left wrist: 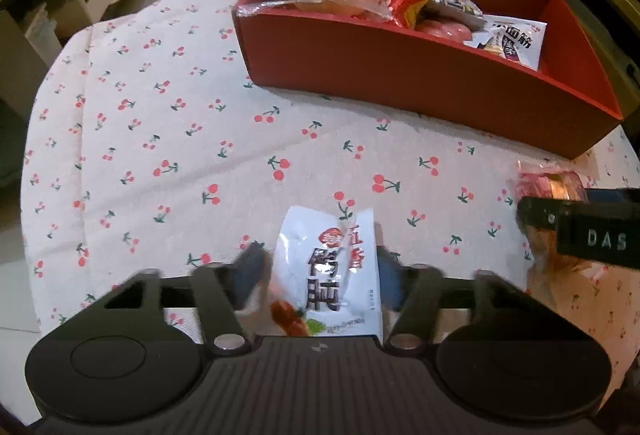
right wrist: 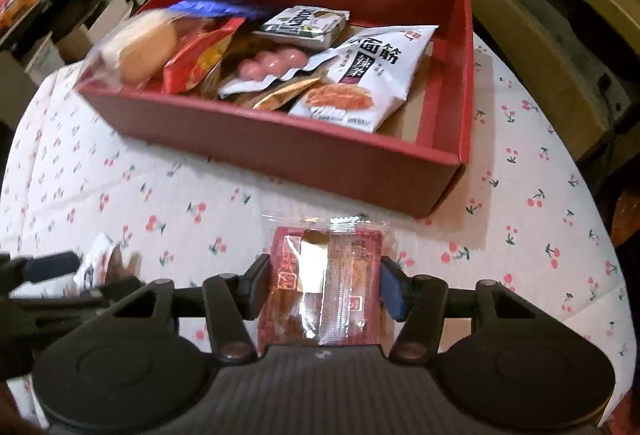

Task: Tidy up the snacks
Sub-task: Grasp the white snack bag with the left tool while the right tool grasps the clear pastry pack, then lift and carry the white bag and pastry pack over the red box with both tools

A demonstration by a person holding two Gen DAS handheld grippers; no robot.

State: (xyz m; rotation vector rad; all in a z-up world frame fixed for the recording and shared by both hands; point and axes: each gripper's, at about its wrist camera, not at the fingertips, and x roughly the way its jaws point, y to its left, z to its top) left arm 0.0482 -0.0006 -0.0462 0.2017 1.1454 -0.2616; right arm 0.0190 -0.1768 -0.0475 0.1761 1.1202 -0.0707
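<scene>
On the cherry-print cloth [left wrist: 160,123], both grippers are mid-pickup: left gripper [left wrist: 320,267] clamps the white packet [left wrist: 328,275], right gripper [right wrist: 324,287] clamps the red packet [right wrist: 324,283]. Next, I judge, lift both into the red box [right wrist: 280,147].

White snack packet [left wrist: 328,271] and red snack packet [right wrist: 326,287] lie before the part-filled red box [right wrist: 280,151].

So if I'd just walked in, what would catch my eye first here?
Probably the red box at the back of the cherry-print tablecloth, already filled with snack packets and a wrapped bun. Nearer, the left gripper has a white snack packet between its fingers, and the right gripper a red cellophane-wrapped snack.
</scene>
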